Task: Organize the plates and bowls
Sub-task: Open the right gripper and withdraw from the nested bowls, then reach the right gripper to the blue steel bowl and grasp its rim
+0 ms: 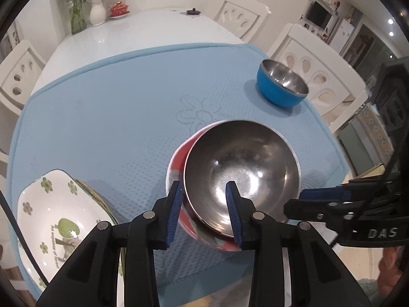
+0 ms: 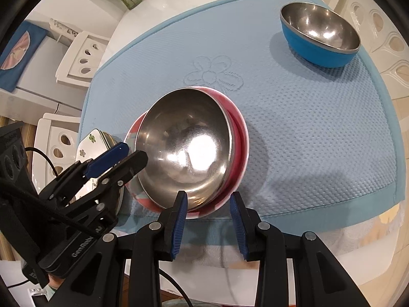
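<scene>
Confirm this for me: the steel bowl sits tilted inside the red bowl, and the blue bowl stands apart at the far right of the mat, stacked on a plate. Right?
Not quite. The blue bowl is not stacked on a plate; it rests directly on the blue mat, as the right wrist view shows. The rest holds: the steel bowl sits tilted inside the red bowl, and the blue bowl stands apart at the far right.

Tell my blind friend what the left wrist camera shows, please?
The left gripper straddles the rim of a steel bowl sitting tilted inside a red bowl on a blue mat. A blue bowl sits far right, flowered dishes near left.
</scene>
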